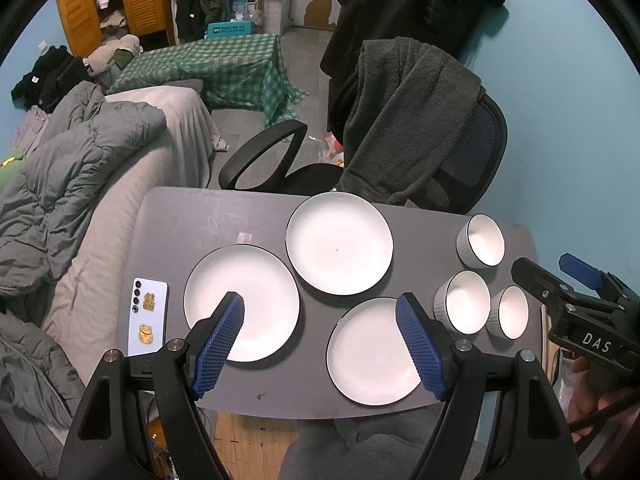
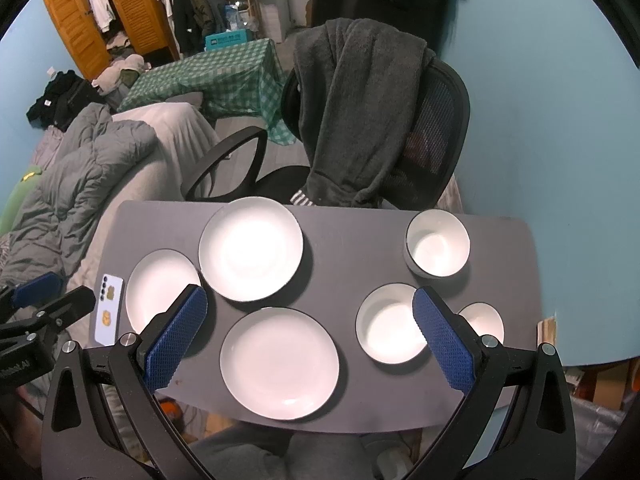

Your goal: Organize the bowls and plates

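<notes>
Three white plates with dark rims lie on the grey table [image 1: 224, 216]: a left plate [image 1: 256, 300], a far plate [image 1: 339, 243] and a near plate [image 1: 372, 356]. Three white bowls stand at the right: a far bowl [image 1: 482, 240], a middle bowl [image 1: 464, 302] and a small bowl [image 1: 510, 312]. My left gripper [image 1: 320, 304] hovers open above the plates, holding nothing. My right gripper [image 2: 310, 300] hovers open above the near plate [image 2: 279, 363] and the middle bowl [image 2: 390, 330], also holding nothing. It also shows from the side at the right edge of the left wrist view.
A phone [image 1: 147, 318] with gold stickers lies on the table's left end. Behind the table stands a black office chair [image 1: 468, 160] draped with a grey fleece. A bed with a grey duvet [image 1: 72, 168] runs along the left. Blue wall is on the right.
</notes>
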{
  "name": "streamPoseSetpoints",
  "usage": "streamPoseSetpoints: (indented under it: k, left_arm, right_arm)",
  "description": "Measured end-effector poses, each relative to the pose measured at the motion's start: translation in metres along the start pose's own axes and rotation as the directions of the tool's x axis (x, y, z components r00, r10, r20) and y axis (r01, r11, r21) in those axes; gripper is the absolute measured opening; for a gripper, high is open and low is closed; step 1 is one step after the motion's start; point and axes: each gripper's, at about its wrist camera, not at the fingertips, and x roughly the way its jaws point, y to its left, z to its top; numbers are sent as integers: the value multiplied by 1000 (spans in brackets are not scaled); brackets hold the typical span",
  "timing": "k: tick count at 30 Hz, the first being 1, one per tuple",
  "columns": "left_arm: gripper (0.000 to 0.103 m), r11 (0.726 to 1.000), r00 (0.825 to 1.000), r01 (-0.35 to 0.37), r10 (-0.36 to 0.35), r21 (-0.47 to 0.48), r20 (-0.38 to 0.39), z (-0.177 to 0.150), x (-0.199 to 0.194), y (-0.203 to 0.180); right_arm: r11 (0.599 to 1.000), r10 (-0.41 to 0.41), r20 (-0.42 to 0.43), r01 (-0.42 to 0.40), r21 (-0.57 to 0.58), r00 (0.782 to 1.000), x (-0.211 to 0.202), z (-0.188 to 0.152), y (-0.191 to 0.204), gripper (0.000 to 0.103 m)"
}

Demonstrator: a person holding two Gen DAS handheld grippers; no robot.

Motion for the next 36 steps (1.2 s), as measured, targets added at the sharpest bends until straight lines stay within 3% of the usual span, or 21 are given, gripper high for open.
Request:
streamPoseSetpoints:
  k: [36]
  left_arm:
    - [79,1000,1000,21,-21,-6,-4,-5,3,1]
  right_arm:
    - [1000,8,12,-8,-13,1000,-6,8,-13,101]
